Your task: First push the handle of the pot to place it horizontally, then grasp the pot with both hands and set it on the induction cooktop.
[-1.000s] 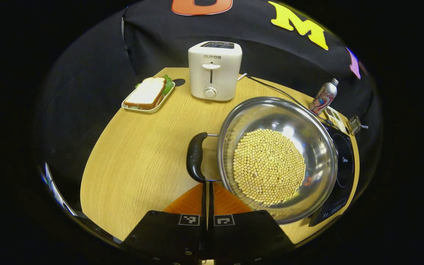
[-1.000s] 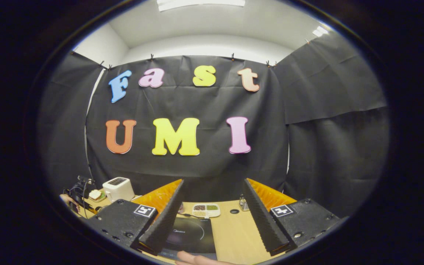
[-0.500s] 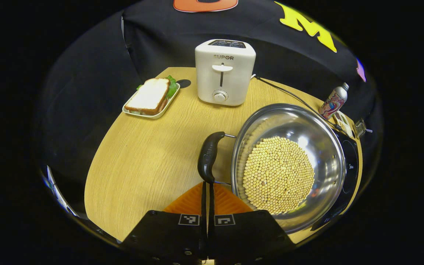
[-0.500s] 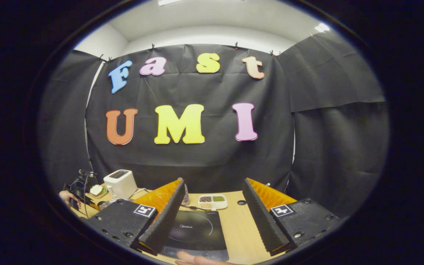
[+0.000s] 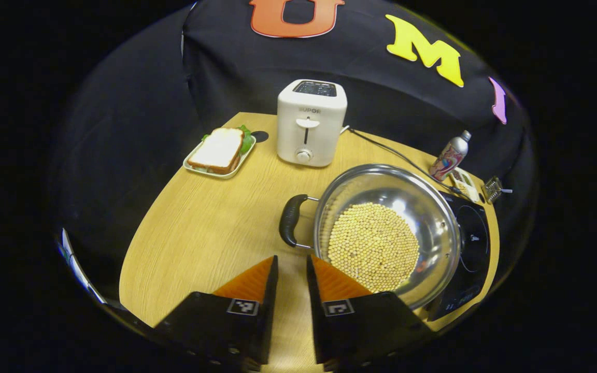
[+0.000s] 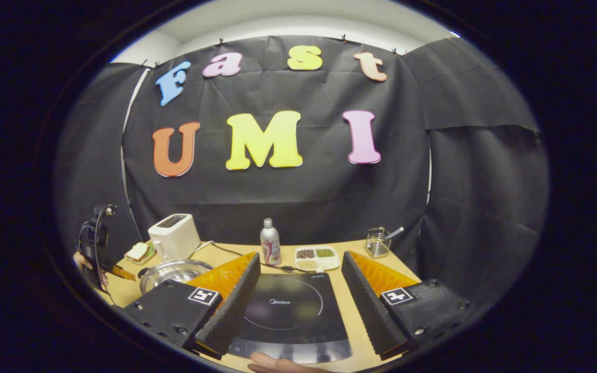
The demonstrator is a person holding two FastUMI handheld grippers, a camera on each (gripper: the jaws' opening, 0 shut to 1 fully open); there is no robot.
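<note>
A steel pot holding yellow soybeans stands on the wooden table, its right rim against the black induction cooktop. The pot's black loop handle sticks out toward the left, just beyond my left gripper. That gripper is open by a narrow gap and holds nothing. In the right gripper view the right gripper hangs wide open above the cooktop, with the pot off to its left. The left gripper with its hand is at the far left there.
A white toaster and a sandwich on a tray stand at the back left. A bottle, a divided dish and a wire holder line the back edge behind the cooktop. A cable runs past the pot.
My left gripper drew back from the pot's handle and opened from shut. The right gripper's view tipped downward, bringing more of the table and cooktop into sight.
</note>
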